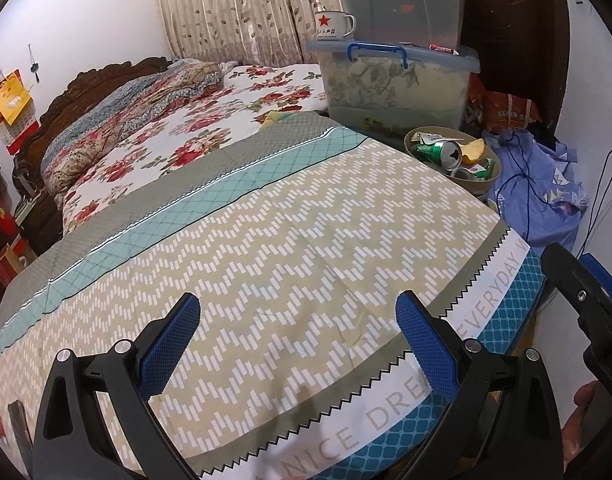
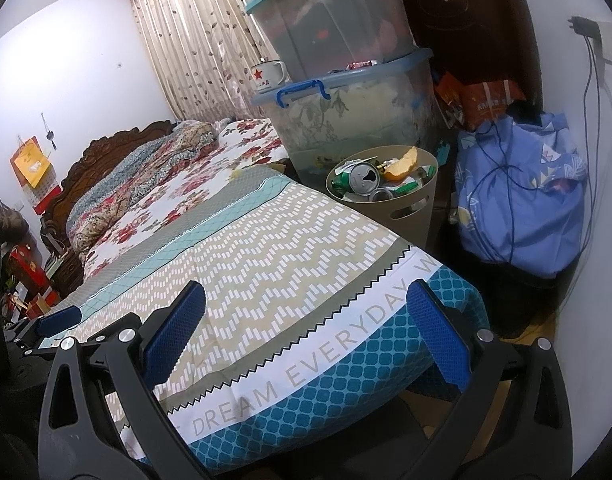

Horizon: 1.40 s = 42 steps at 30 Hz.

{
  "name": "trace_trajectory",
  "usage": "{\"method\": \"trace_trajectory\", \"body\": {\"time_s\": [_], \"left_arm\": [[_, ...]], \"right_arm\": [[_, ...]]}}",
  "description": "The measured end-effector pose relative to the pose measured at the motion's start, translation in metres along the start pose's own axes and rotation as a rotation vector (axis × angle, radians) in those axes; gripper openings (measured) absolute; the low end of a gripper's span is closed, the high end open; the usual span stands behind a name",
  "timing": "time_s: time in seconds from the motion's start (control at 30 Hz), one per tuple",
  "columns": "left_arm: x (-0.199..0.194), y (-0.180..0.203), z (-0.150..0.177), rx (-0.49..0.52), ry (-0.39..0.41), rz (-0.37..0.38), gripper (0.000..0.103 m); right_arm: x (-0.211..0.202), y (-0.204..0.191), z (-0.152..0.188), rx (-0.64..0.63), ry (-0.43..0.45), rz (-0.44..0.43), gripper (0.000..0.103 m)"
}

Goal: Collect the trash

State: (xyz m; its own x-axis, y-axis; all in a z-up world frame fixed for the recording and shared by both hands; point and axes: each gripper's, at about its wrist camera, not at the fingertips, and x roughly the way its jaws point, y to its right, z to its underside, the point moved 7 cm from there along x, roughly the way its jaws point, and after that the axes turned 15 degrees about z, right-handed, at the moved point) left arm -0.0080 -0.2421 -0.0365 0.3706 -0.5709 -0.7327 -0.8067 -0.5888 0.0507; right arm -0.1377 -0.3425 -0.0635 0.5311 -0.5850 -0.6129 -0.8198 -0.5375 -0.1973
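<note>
A beige trash bin (image 1: 475,190) (image 2: 401,216) stands on the floor at the bed's far corner. It holds a green drink can (image 1: 441,152) (image 2: 357,178), an orange peel (image 1: 475,150) (image 2: 403,164) and other scraps. My left gripper (image 1: 300,340) hovers open over the zigzag-patterned bedsheet (image 1: 266,240), with nothing between its blue pads. My right gripper (image 2: 307,332) is open too, over the sheet's lettered foot edge (image 2: 306,368). Both are well short of the bin. Each gripper shows at the edge of the other's view: the right gripper (image 1: 585,312) and the left gripper (image 2: 54,324).
Two stacked clear storage boxes (image 1: 393,80) (image 2: 345,120) rise behind the bin, with a red-star mug (image 1: 331,24) on the lower lid. A blue cloth bundle (image 2: 517,192) with cables lies right of the bin. A folded floral quilt (image 1: 118,120) lies at the headboard.
</note>
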Motion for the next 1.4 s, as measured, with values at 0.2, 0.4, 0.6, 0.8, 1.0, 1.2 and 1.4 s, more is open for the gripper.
{"method": "trace_trajectory", "body": {"time_s": [0.2, 0.4, 0.6, 0.8, 1.0, 1.2, 1.4], "left_arm": [[0.0006, -0.0019, 0.0008, -0.006, -0.004, -0.003, 0.094], [-0.0023, -0.0057, -0.0006, -0.016, 0.008, -0.041, 0.094], [0.0005, -0.0079, 0.0012, -0.041, -0.011, -0.034, 0.094], [0.0023, -0.0062, 0.0026, -0.004, -0.025, -0.069, 0.094], [0.0024, -0.0049, 0.0024, 0.023, -0.031, -0.095, 0.094], [0.0015, -0.0056, 0.0022, 0.001, -0.025, -0.056, 0.094], [-0.0054, -0.0076, -0.0012, -0.009, 0.011, -0.054, 0.094]], "right_arm": [[0.0000, -0.0008, -0.0010, -0.004, -0.003, 0.000, 0.100], [0.0000, -0.0017, -0.0006, -0.003, -0.005, 0.000, 0.100], [-0.0002, -0.0023, -0.0010, -0.003, -0.006, -0.001, 0.100], [0.0000, -0.0024, -0.0008, -0.005, -0.007, -0.001, 0.100], [0.0007, -0.0018, -0.0009, -0.005, -0.006, -0.001, 0.100], [0.0007, -0.0018, -0.0009, -0.005, -0.006, -0.001, 0.100], [0.0005, -0.0023, -0.0012, -0.005, -0.005, -0.002, 0.100]]}}
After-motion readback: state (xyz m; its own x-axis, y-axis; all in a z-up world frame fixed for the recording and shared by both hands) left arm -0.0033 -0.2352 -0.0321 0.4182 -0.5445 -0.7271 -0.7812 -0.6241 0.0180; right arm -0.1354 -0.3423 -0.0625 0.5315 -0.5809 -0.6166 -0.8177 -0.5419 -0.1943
